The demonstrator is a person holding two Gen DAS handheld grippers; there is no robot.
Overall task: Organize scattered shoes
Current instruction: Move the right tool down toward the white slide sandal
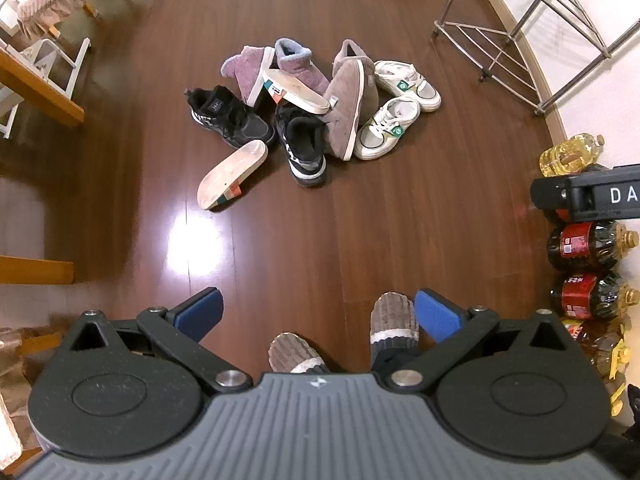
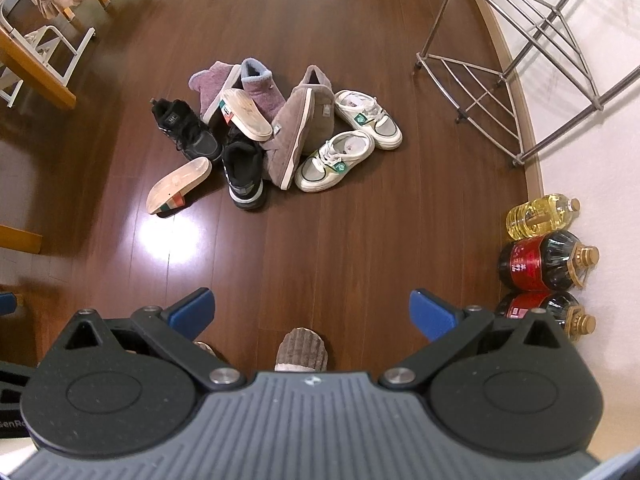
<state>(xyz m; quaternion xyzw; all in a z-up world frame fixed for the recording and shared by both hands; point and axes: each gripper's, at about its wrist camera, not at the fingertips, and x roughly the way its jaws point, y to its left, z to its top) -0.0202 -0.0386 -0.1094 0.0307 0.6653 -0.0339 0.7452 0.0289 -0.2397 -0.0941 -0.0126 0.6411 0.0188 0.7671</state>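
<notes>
Hovering high above a dark wooden floor (image 1: 360, 208), the left gripper (image 1: 318, 312) has its blue-padded jaws spread wide apart with nothing between them, and the right gripper (image 2: 310, 312) is held the same way, jaws wide and empty. Just below each gripper, the toes of the person's ribbed grey slippers (image 1: 394, 320) show on the floor. Farther ahead, well apart from both grippers, the scattered shoes lie in a loose pile: two black sneakers (image 2: 244, 172), two white sneakers with green patches (image 2: 334, 160) on the right side of the pile, two purple fleece boots (image 2: 260, 92) at the back, a pair of grey-brown slip-ons (image 2: 292, 136) tipped on their sides in the middle, and two sandals turned sole-up, one (image 2: 178, 186) lying alone at the near left, the other resting on top of the pile. Beyond the pile to the right, a metal shoe rack (image 2: 500, 92) stands against the white wall. Large bottles of oil (image 2: 540, 256) line the wall at the right.
</notes>
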